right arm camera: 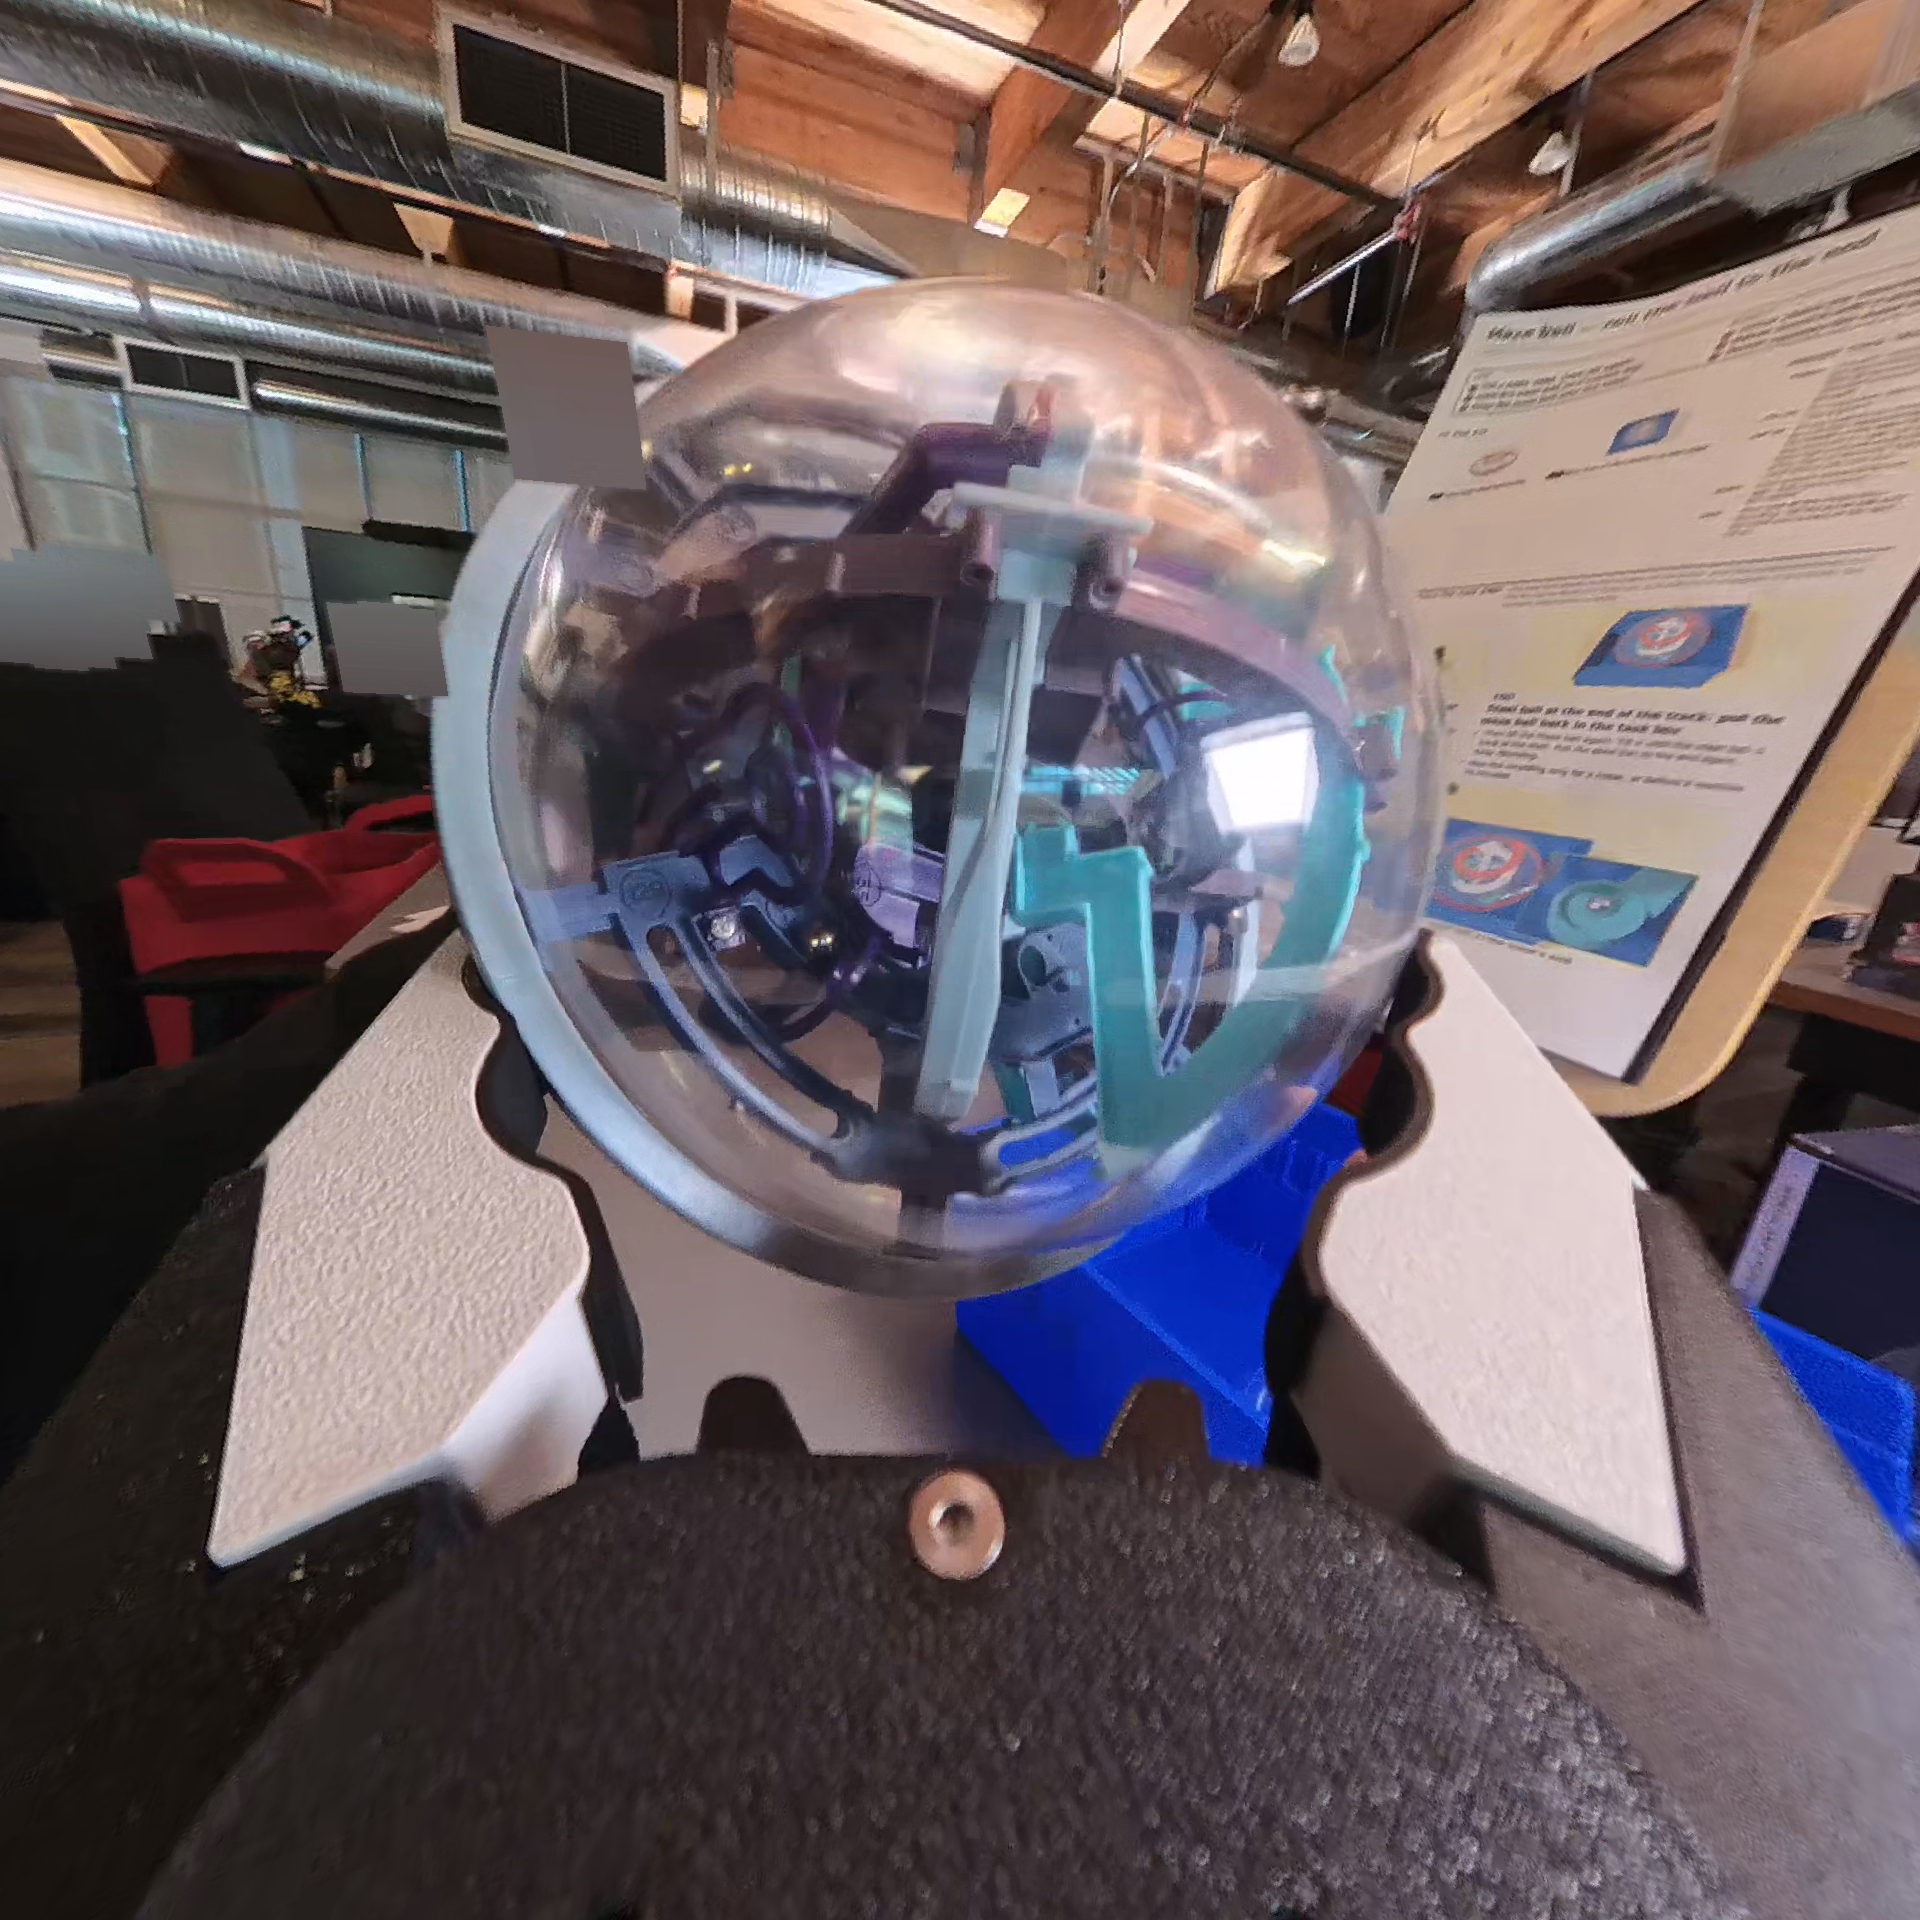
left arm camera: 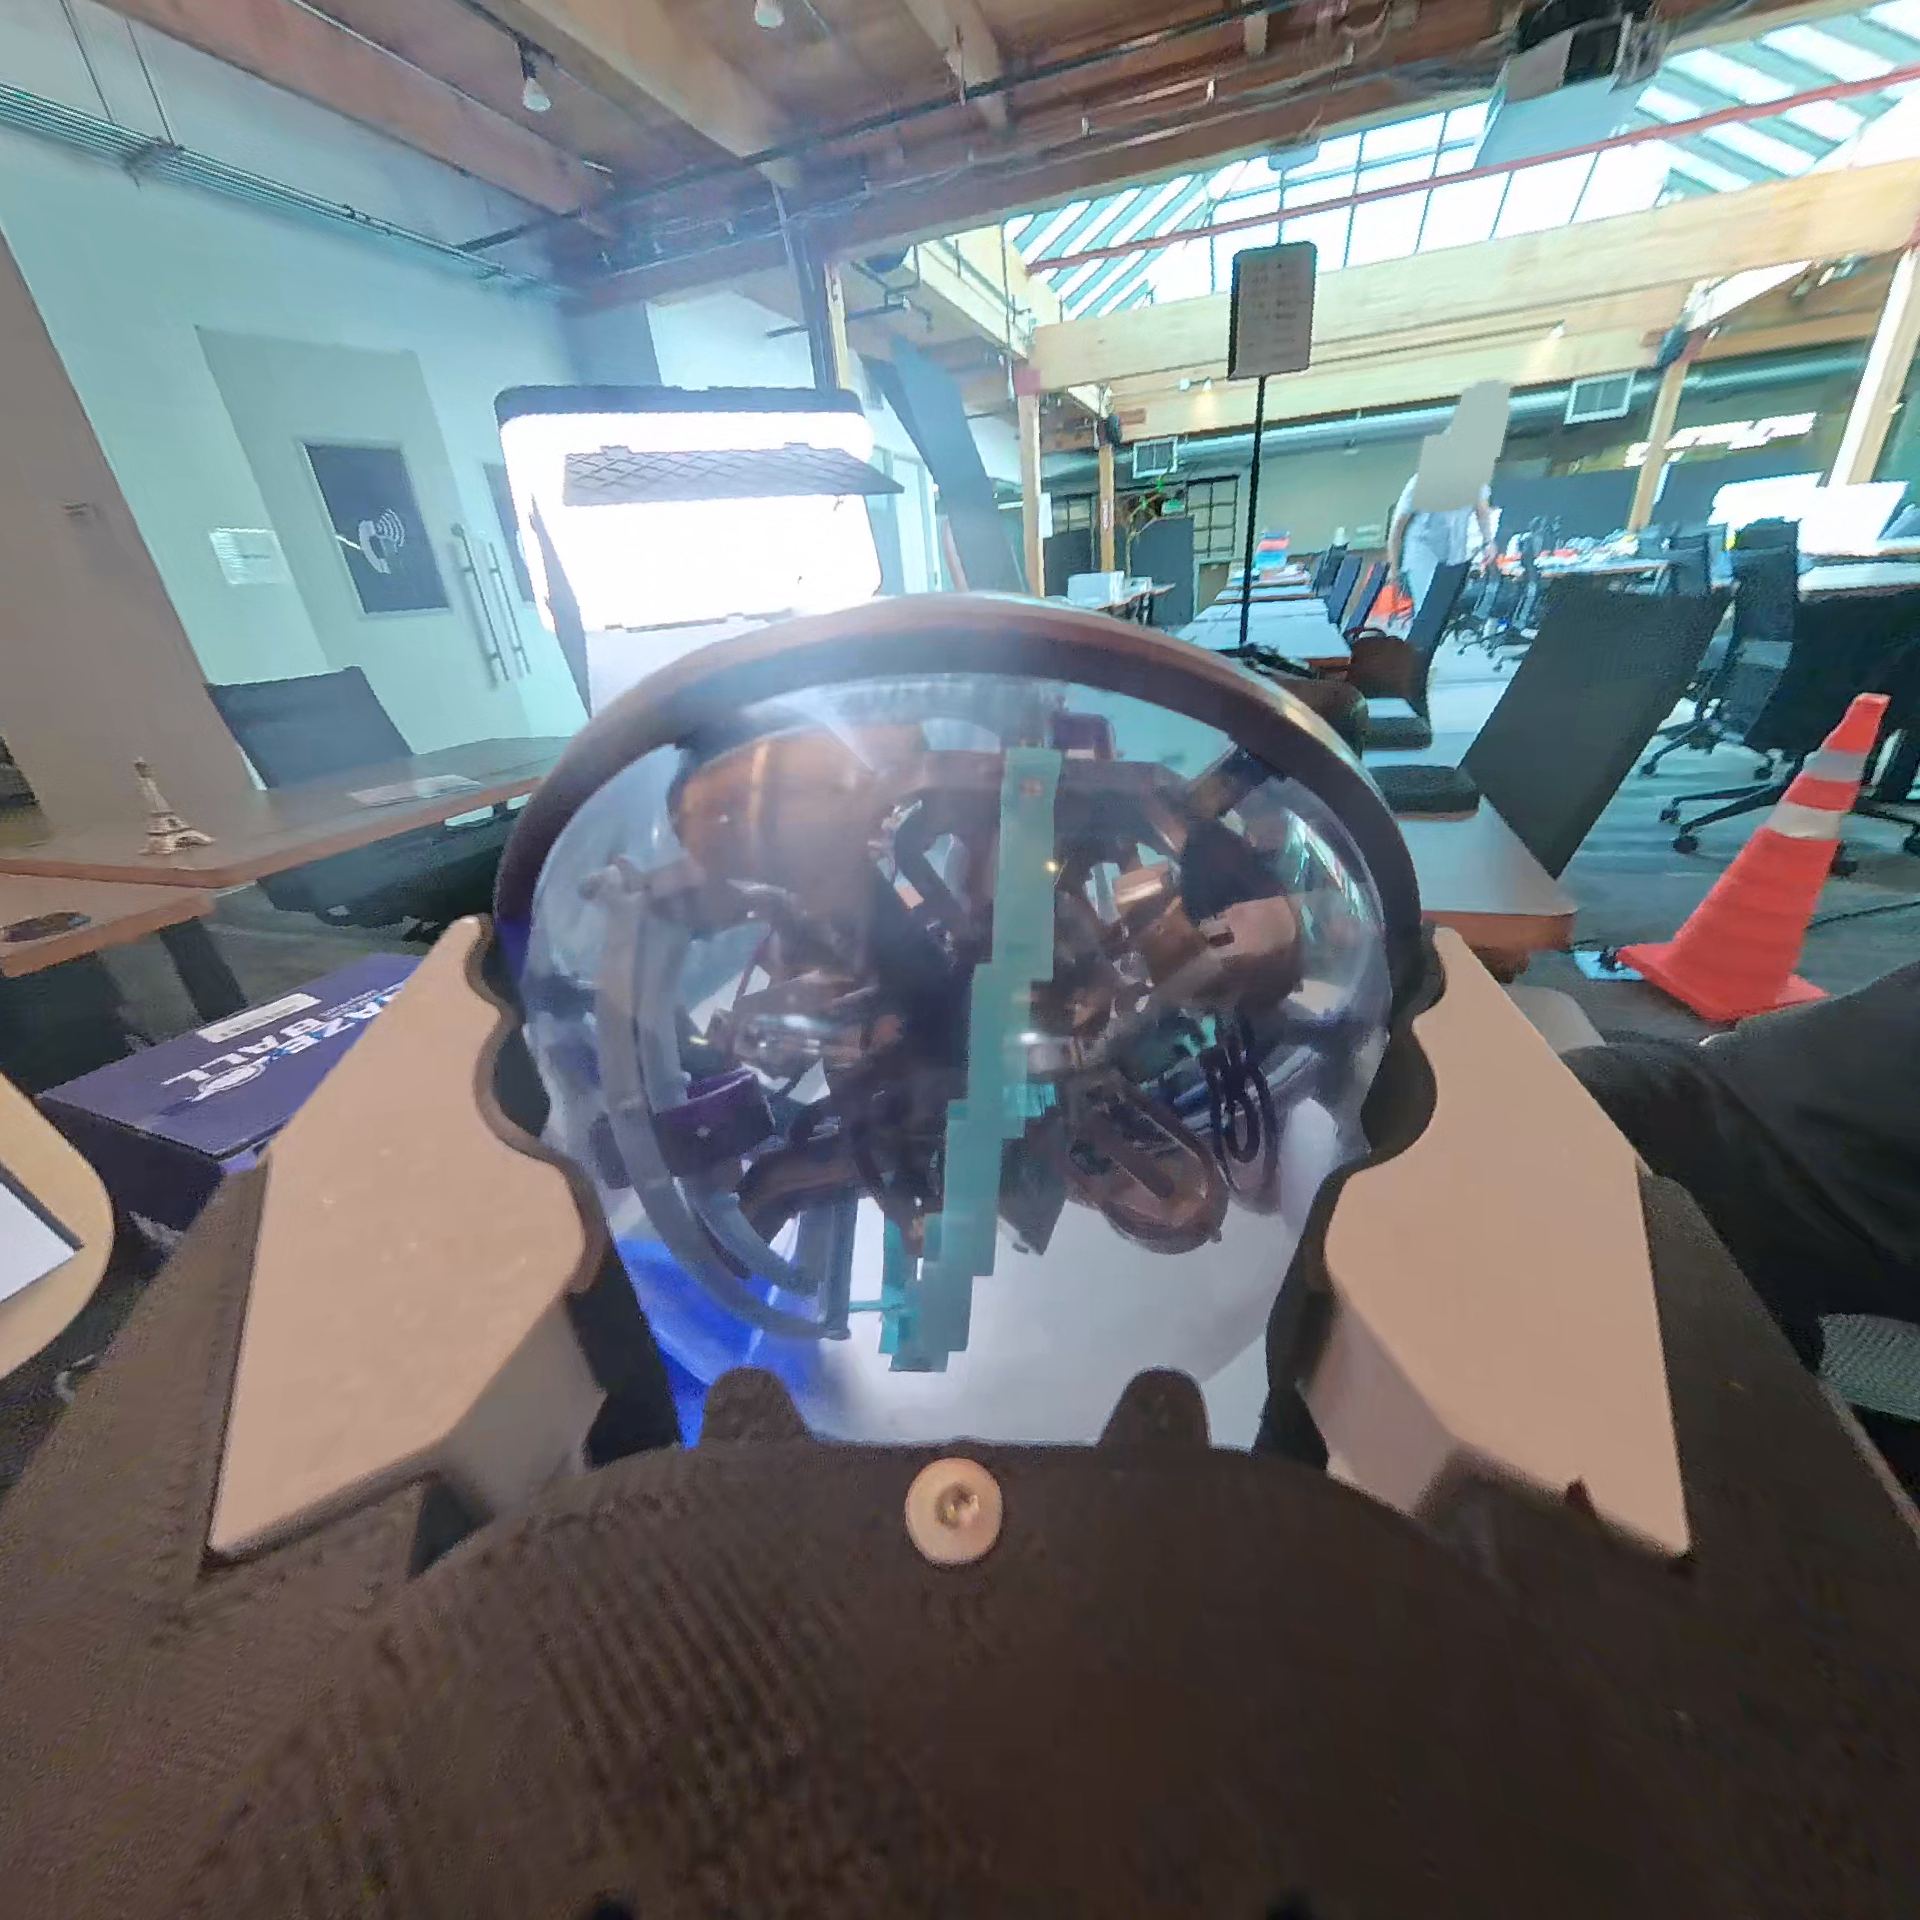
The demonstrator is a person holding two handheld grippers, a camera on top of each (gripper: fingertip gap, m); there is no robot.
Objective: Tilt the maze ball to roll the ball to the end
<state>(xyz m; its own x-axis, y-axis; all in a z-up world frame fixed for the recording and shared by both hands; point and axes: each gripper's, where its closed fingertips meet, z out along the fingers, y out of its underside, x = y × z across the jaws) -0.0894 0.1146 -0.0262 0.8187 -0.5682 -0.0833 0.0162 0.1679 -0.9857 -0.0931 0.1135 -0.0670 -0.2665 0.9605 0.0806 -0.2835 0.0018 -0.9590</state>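
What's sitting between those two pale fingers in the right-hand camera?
The clear maze ball, filling the span between the right gripper's fingers; the right wrist view shows it.

Pretty bright daylight overall. In the left wrist view a light panel [left arm camera: 686, 509] behind is totally blown out to white, and skylights [left arm camera: 1351, 197] glow too. Glare streaks smear across the clear maze ball [left arm camera: 951, 997], which looks soft. Right wrist view: the poster [right arm camera: 1662, 623] is blurry, and fisheye bending warps the edges.
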